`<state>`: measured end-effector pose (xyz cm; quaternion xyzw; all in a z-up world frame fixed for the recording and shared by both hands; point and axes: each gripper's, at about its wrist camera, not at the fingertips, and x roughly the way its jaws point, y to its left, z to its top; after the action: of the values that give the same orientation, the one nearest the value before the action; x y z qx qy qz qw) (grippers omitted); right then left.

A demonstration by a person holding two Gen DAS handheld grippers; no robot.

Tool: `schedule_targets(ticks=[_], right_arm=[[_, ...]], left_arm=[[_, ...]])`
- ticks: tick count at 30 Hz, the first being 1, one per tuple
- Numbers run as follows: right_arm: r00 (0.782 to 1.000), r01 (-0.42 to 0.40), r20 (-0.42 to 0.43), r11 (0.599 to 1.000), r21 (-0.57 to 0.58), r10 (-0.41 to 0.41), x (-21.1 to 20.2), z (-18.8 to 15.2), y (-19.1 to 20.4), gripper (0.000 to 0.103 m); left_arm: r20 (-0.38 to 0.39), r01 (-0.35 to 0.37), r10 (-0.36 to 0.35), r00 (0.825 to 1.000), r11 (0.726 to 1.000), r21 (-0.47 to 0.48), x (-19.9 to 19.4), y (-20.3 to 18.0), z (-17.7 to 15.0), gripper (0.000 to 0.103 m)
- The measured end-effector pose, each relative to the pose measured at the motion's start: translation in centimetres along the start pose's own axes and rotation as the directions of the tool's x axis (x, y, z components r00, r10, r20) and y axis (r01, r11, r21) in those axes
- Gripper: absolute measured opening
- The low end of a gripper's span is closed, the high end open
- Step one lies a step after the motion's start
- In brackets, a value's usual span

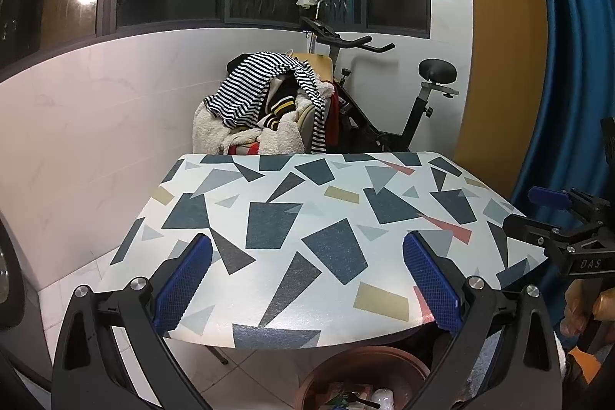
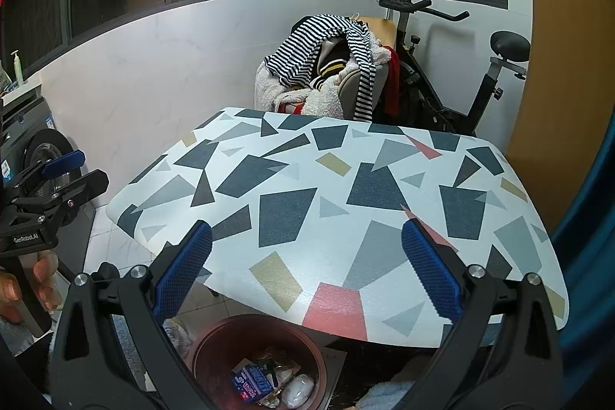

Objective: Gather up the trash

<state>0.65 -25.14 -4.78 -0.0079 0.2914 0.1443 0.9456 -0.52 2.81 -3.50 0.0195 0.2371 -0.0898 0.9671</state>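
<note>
A brown round bin stands on the floor below the table's near edge, holding a blue carton, a white crumpled piece and other scraps. In the left wrist view the bin shows only at the bottom. My left gripper hovers open over the near part of the patterned table, nothing between its blue pads. My right gripper is open too, empty, above the table's front edge. No trash is visible on the tabletop.
A chair piled with clothes and an exercise bike stand behind the table. A washing machine is at the left, a blue curtain at the right. Each gripper appears in the other's view, held by a hand.
</note>
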Motion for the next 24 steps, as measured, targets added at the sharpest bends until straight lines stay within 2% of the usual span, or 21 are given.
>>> schedule_targets(ticks=[24], right_arm=[[1.000, 0.007, -0.004, 1.000, 0.022, -0.007, -0.02, -0.31, -0.12, 0.097]], left_arm=[[0.001, -0.013, 0.013, 1.000, 0.999, 0.029, -0.13, 0.11, -0.11, 0.097]])
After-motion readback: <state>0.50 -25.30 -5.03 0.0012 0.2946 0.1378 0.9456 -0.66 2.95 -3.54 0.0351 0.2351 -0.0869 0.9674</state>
